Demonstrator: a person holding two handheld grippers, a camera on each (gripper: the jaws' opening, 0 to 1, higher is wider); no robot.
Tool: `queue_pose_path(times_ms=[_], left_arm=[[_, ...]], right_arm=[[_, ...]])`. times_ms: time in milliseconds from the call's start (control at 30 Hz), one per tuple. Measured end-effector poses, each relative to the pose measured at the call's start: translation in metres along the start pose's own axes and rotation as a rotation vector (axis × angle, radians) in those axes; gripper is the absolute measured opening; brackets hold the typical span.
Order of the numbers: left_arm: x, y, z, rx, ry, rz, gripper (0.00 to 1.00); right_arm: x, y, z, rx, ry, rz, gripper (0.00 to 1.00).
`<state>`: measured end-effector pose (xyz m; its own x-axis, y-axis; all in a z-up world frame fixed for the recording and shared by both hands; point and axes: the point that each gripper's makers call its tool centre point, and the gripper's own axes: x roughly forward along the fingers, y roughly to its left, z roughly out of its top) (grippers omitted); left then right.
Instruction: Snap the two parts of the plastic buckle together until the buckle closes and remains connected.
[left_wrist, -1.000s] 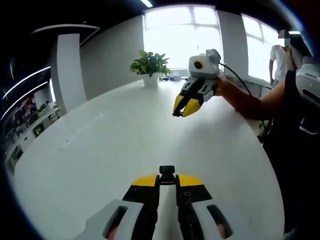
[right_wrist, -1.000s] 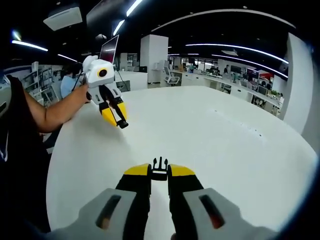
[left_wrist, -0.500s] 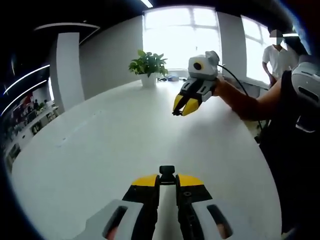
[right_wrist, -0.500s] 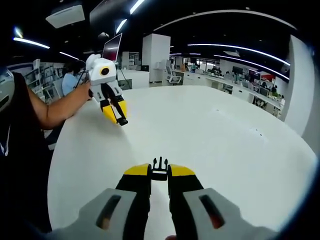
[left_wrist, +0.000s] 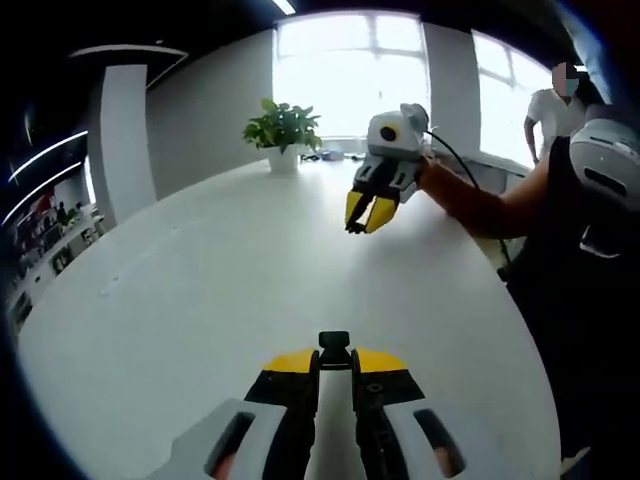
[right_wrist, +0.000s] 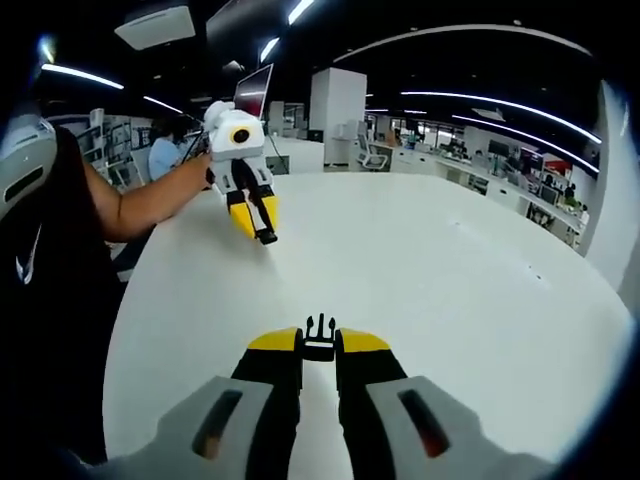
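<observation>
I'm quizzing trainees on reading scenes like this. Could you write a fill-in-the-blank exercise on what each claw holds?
1. The left claw is shut on the socket half of the ____ buckle.
2. The pronged half sits in the ____ claw.
3. The two halves are held above a ____ table, not yet joined.
4. A potted ____ stands on the table's far edge.

Missing words: black; right; white; plant

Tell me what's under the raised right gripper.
Under the right gripper, shut on a buckle half, only bare white table shows. The other half sits in the left gripper.
</observation>
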<state>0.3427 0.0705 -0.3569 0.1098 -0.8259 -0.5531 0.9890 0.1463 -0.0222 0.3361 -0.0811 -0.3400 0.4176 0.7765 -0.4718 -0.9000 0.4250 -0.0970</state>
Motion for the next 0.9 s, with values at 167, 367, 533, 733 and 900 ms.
queue_pose_path(times_ms=[167, 367, 533, 733, 900], left_arm=[[0.0012, -0.0009, 0.0003, 0.007, 0.0, -0.011, 0.11], [0.0038, 0.0001, -0.0021, 0.0, 0.006, -0.021, 0.11], [0.0047, 0.0006, -0.0015, 0.002, 0.005, -0.026, 0.11], [0.0081, -0.0012, -0.0011, 0.02, 0.01, -0.029, 0.11], [0.009, -0.0006, -0.0008, 0.034, 0.008, -0.025, 0.11]], right_arm=[[0.0011, -0.0001, -0.0015, -0.002, -0.003, 0.015, 0.11], [0.0018, -0.0028, -0.0029, -0.001, -0.004, 0.02, 0.11], [0.0019, -0.0034, -0.0036, 0.001, -0.006, 0.025, 0.11], [0.0005, -0.0031, -0.0043, -0.005, -0.004, 0.029, 0.11], [-0.0007, -0.002, -0.0043, -0.009, -0.007, 0.035, 0.11]])
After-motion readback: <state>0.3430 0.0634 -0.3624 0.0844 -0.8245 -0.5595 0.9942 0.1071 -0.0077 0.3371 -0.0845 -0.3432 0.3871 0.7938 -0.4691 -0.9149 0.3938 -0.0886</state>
